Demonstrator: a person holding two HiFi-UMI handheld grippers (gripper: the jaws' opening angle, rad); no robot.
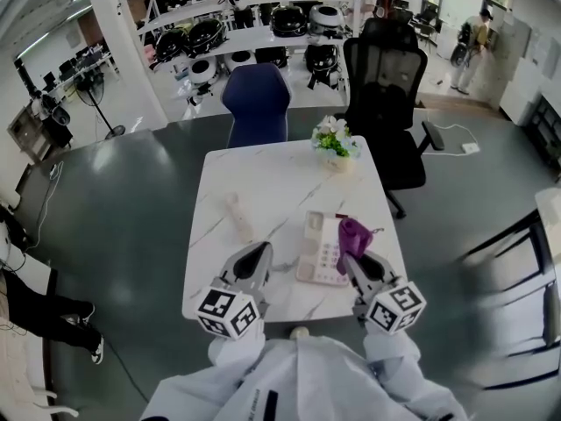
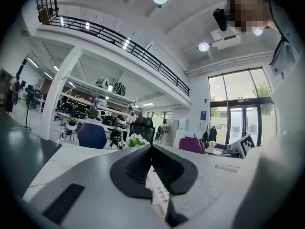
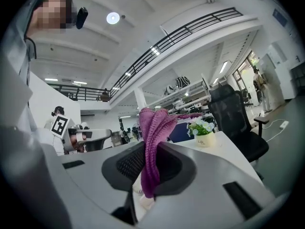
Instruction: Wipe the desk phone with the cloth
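The cream desk phone [image 1: 317, 249] lies on the white marble table [image 1: 263, 182], near its front right. Its handset [image 1: 237, 217] rests apart on the tabletop, to the left. My right gripper [image 1: 352, 260] is shut on a purple knitted cloth [image 1: 354, 234], held just above the phone's right edge. In the right gripper view the cloth [image 3: 153, 136] sticks up from between the jaws. My left gripper [image 1: 259, 253] hovers left of the phone, shut with nothing in it. The left gripper view shows the phone's keys [image 2: 160, 192] below the closed jaws.
A small pot of flowers [image 1: 334, 141] stands at the table's far right edge. A blue chair [image 1: 256, 102] and a black office chair [image 1: 386, 103] stand behind the table. Shelves with appliances [image 1: 263, 33] fill the background.
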